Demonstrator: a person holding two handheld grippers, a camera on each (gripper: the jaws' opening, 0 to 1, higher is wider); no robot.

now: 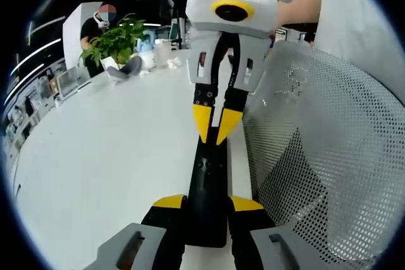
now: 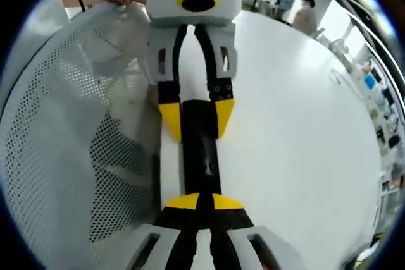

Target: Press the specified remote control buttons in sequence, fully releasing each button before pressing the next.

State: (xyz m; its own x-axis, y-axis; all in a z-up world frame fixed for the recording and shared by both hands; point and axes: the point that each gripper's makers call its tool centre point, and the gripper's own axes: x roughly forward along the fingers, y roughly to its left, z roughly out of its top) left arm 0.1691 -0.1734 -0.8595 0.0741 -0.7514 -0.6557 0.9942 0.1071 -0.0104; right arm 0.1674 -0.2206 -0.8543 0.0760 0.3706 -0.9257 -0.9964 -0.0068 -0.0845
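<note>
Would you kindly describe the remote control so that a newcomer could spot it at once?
On the large white table, look along the edge beside the perforated grey mesh chair back. There lies the remote control, a long, slim black bar, clamped at one end by the left gripper, with the right gripper closed over its other end. It is the table's one dark, straight object.

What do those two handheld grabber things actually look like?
Each gripper has black jaws with yellow tips. In the left gripper view the right gripper has a white housing with a small green mark. In the right gripper view the left gripper has a grey-white housing; a thin black cable runs behind it.
</note>
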